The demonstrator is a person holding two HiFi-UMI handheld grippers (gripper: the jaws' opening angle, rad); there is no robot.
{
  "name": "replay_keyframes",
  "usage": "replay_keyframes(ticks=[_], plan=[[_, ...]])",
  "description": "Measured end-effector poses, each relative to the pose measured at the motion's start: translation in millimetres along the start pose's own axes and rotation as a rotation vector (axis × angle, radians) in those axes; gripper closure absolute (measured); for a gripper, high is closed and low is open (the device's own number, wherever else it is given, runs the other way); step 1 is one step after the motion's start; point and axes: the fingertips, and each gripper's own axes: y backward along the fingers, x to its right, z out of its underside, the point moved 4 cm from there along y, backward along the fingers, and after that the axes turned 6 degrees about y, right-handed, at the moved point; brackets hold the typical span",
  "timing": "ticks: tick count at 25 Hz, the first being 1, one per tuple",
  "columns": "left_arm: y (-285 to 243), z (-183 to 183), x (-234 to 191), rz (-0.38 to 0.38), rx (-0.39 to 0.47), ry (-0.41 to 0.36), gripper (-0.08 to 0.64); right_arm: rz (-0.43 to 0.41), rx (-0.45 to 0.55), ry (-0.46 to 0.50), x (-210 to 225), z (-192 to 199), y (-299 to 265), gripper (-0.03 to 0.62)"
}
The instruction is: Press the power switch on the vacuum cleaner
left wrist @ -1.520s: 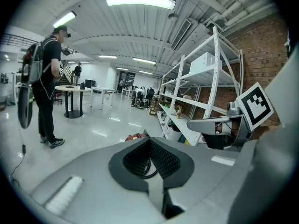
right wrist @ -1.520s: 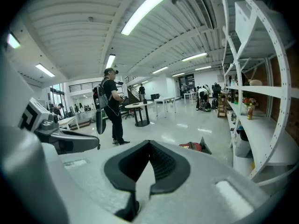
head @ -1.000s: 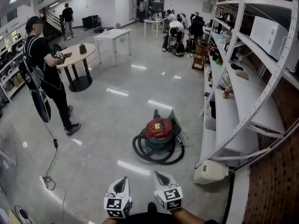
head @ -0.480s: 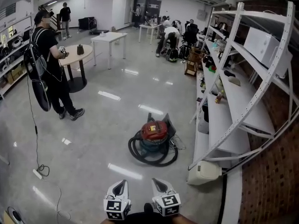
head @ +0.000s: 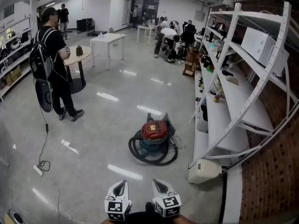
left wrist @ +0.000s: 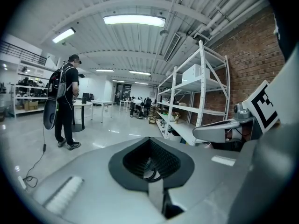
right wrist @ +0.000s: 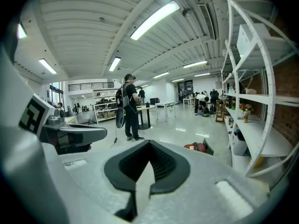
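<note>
The vacuum cleaner (head: 154, 130) has a red top and a dark drum, and stands on the glossy floor with its black hose (head: 152, 156) coiled round it. It is a good way ahead of me. My left gripper (head: 119, 186) and right gripper (head: 158, 185) are held side by side at the bottom of the head view, both shut and with nothing in them, well short of the vacuum. The right gripper view shows the vacuum cleaner (right wrist: 196, 147) small beyond the right gripper (right wrist: 148, 164). In the left gripper view the left gripper (left wrist: 150, 162) hides the vacuum. I cannot make out the power switch.
White metal shelving (head: 236, 94) runs along the right, with a white box (head: 203, 170) on the floor at its foot. A person with a backpack (head: 52, 64) stands at the left, a cable and power strip (head: 39, 168) beside them. Tables (head: 106, 39) and people are further back.
My view has shifted a little forward and rightward. The person at the left has turned away and stands more upright. Both grippers stay low and shut.
</note>
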Motion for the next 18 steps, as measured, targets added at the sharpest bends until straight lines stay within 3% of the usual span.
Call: replay_keyframes(ticks=[18], plan=[[3.1, -0.5, 4.5, 0.019, -0.006, -0.011, 0.543, -0.006, 0.003, 0.011, -1.4, -6.7, 5.9, 0.601]])
